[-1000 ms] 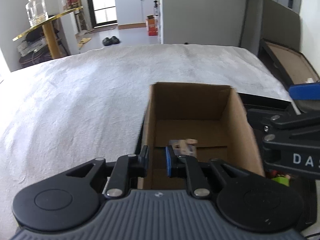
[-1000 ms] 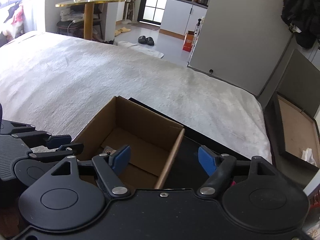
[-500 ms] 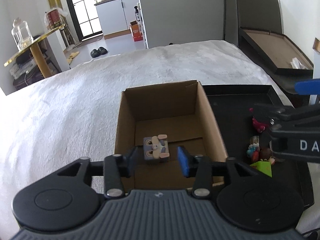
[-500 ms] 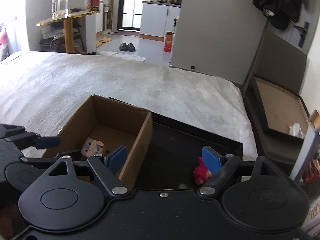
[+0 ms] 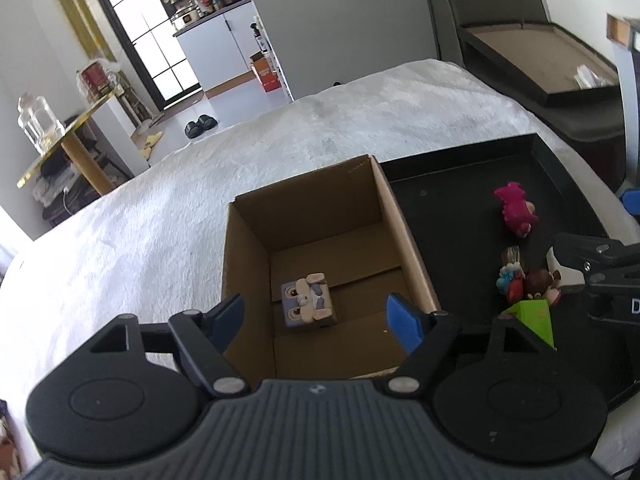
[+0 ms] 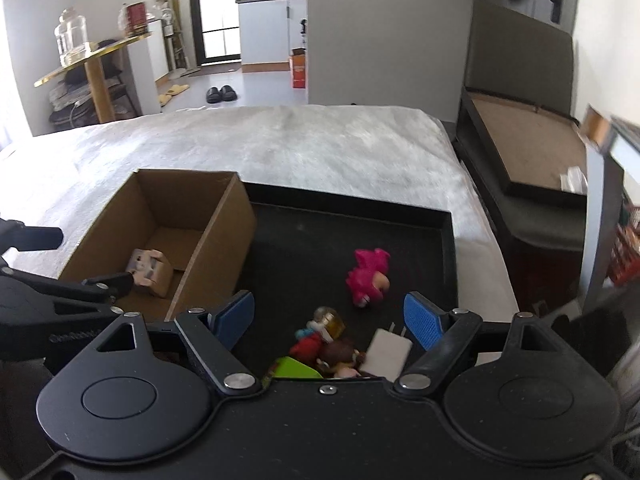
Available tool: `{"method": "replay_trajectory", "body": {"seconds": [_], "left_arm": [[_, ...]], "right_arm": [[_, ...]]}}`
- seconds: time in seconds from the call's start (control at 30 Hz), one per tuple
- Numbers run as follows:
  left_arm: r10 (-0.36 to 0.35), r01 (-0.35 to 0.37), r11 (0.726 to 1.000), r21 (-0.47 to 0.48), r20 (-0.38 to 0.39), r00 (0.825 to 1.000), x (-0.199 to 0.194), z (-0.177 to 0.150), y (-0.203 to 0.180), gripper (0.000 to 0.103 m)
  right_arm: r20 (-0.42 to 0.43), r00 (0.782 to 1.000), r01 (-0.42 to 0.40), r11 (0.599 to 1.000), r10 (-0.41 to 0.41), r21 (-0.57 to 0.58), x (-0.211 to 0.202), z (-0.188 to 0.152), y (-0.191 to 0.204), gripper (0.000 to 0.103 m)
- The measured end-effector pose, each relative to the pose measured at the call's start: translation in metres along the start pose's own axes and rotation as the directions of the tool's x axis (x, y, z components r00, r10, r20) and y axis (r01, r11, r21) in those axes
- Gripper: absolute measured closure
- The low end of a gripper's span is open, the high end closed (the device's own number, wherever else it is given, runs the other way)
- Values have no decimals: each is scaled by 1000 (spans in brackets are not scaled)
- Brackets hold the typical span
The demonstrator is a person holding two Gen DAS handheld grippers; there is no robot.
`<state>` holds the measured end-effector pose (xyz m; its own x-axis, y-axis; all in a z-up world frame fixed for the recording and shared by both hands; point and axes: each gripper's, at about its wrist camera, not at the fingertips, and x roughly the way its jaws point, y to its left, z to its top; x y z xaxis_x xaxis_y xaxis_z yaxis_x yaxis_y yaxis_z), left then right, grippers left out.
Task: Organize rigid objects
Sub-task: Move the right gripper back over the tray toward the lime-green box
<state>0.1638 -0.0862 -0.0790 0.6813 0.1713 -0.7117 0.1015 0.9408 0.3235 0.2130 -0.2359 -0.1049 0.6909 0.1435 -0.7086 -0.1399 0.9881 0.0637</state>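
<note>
An open cardboard box (image 5: 240,248) (image 6: 224,216) stands on the white cloth. A cube-shaped rabbit toy (image 5: 308,300) (image 6: 148,267) lies on its floor. My left gripper (image 5: 316,314) is open and empty above the box's near end. To the box's right, a black tray (image 5: 460,176) (image 6: 348,216) holds a pink figure (image 5: 516,212) (image 6: 368,276), a green block (image 5: 534,318) (image 6: 294,368), a white plug (image 6: 386,352) and small figurines (image 6: 324,332). My right gripper (image 6: 328,318) is open and empty above those tray toys.
The white cloth covers a wide table (image 5: 160,216). A dark frame with a brown panel (image 6: 524,136) lies off the right edge. A gold side table with a glass jar (image 6: 72,44) stands far left, the kitchen beyond.
My left gripper opened and let go of the rabbit toy, which now lies in the box, then pulled back and up. My right gripper swung right over the tray toys.
</note>
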Motion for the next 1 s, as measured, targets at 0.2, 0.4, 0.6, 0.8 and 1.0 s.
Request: {"method": "replay_trajectory", "body": {"seconds": [0.2, 0.4, 0.6, 0.8, 1.0], "left_arm": [[10, -9, 999, 44, -18, 1000, 1, 3, -16, 25], [18, -15, 995, 94, -26, 999, 1, 5, -32, 25], [49, -45, 986, 158, -25, 998, 2, 4, -45, 25], [100, -91, 980, 179, -37, 994, 9, 4, -51, 25], [152, -144, 969, 198, -28, 988, 11, 5, -56, 25]], "right_arm": [[-14, 1000, -7, 997, 8, 75, 6, -22, -20, 21], [-22, 1000, -11, 989, 15, 146, 16, -41, -31, 22], [-48, 999, 3, 982, 7, 191, 29, -58, -42, 22], [-70, 997, -1, 978, 16, 206, 37, -64, -44, 22], [-79, 994, -59, 974, 78, 220, 40, -65, -37, 26]]}}
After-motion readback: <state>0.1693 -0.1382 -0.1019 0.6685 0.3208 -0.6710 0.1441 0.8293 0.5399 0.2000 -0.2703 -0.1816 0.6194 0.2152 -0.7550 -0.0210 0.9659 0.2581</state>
